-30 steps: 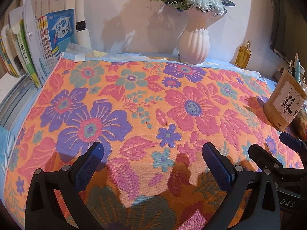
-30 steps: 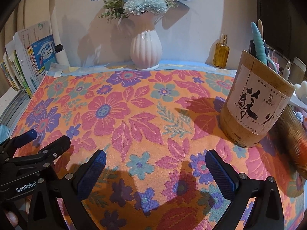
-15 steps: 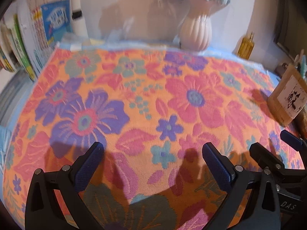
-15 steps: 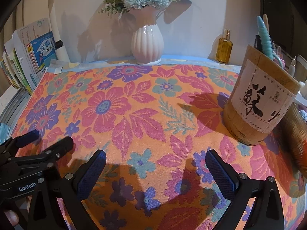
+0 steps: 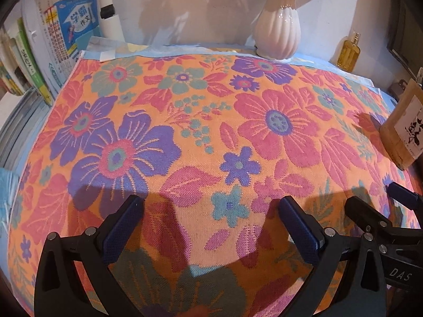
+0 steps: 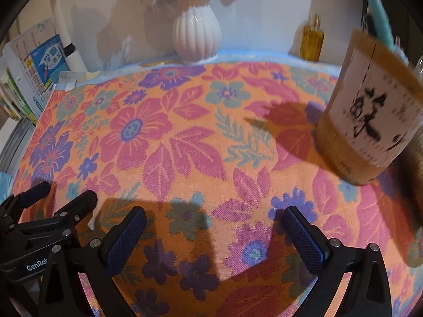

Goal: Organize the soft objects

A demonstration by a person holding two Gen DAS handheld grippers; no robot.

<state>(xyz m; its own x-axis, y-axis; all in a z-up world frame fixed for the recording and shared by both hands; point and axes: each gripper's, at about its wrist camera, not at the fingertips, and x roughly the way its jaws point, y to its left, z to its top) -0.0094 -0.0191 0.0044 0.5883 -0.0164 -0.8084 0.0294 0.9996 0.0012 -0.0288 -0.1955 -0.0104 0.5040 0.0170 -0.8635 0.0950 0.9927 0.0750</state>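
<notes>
Floral towel [image 5: 211, 132] lies spread flat over the worktop, filling the centre of both frames from the lower edge up to the pale blue strip under its far edge; its long axis appears to run left to right across the frame. Left gripper [image 5: 208, 208] hangs low over the near portion, jaws spread wide and holding nothing, towel directly ahead of and beneath them. Right gripper [image 6: 214, 218] likewise released, empty, over the near portion further to the right. Each tool shows in the other's view: the right one at lower right of the left wrist frame, the left one at lower left of the right wrist frame, so they sit just beside each other, side by side. Neither is clearly nearer; each is nearest its own near corner, which is likely what a first fold turns on. Wooden pen holder [image 6: 370, 121] stands on the towel's right side, upper right of the right frame, and would probably block any lift there. Vase [image 5: 277, 31] sits at the far edge, amber bottle [image 5: 349, 51] beside it, books [image 5: 53, 39] upper left. Hidden: the towel's near hem and both near corners, cut off below the jaws. Right frame is motion-blurred at the top.
</notes>
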